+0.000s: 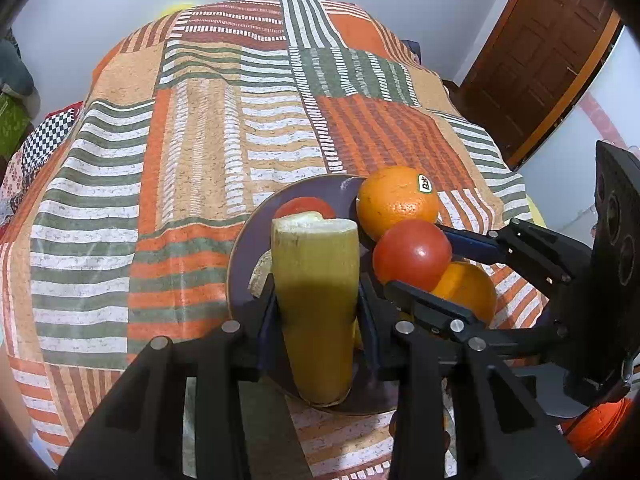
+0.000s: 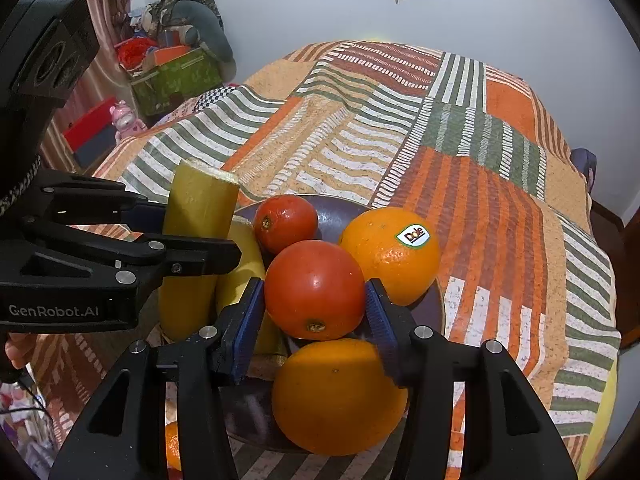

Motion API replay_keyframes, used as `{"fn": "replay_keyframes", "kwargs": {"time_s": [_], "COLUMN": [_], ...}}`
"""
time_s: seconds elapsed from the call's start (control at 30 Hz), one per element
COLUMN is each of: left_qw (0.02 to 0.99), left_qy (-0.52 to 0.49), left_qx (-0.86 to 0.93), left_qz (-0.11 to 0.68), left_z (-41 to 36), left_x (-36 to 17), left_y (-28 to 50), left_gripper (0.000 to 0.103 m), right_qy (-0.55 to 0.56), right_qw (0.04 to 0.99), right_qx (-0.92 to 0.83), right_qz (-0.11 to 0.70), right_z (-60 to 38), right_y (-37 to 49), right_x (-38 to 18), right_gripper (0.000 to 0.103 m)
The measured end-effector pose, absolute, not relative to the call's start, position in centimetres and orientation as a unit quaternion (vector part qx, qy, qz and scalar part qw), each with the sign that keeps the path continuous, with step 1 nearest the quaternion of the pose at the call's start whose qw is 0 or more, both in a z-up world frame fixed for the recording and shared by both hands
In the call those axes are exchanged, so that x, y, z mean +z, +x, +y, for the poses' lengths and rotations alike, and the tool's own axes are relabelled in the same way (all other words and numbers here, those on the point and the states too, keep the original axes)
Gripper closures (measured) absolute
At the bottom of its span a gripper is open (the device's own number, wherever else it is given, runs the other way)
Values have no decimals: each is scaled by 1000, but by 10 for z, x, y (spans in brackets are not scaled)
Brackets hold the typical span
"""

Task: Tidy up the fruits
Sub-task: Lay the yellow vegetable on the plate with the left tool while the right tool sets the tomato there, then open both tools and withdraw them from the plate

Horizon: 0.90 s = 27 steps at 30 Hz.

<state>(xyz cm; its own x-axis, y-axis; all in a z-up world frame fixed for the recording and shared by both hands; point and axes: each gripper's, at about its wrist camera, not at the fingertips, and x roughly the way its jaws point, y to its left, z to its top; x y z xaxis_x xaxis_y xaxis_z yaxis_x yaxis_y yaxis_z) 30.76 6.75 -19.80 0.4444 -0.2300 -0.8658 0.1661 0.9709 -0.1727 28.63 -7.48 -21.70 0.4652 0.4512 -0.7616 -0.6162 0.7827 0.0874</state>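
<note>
The left gripper clamped a stiff, waxy banana piece mid-length; the right gripper squeezed a soft, bruisable tomato across its widest part.

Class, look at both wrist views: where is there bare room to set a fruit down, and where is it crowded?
Free: striped bedspread beyond and beside the plate. Crowded: plate, filled by oranges, tomatoes, banana pieces and both grippers.

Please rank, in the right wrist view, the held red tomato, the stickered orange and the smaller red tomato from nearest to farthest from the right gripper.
1. Large red tomato, between the right gripper pads.
2. Round stickered orange, just behind, to the right.
3. Smaller red tomato, farther back on the dark plate, left.
</note>
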Motion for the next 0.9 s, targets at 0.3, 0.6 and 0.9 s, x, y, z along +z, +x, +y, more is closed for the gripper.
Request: {"fn": "replay_keyframes", "kwargs": {"time_s": [0.3, 0.6, 0.9], "left_qw": [852, 845, 850], "left_qy": [-43, -45, -37], "left_qx": [-102, -99, -104], "left_qz": [512, 524, 515], "left_z": [79, 82, 70], "left_x": [-197, -201, -190], "left_y": [299, 281, 257], "left_gripper": [48, 47, 45], "right_qy": [-93, -88, -83], "right_qw": [856, 864, 875], "right_qx": [310, 298, 278], "right_qz": [403, 395, 388], "right_z": [-81, -95, -113], "right_y": [283, 272, 258], "right_x": [-210, -199, -187], "right_gripper": [43, 42, 41]}}
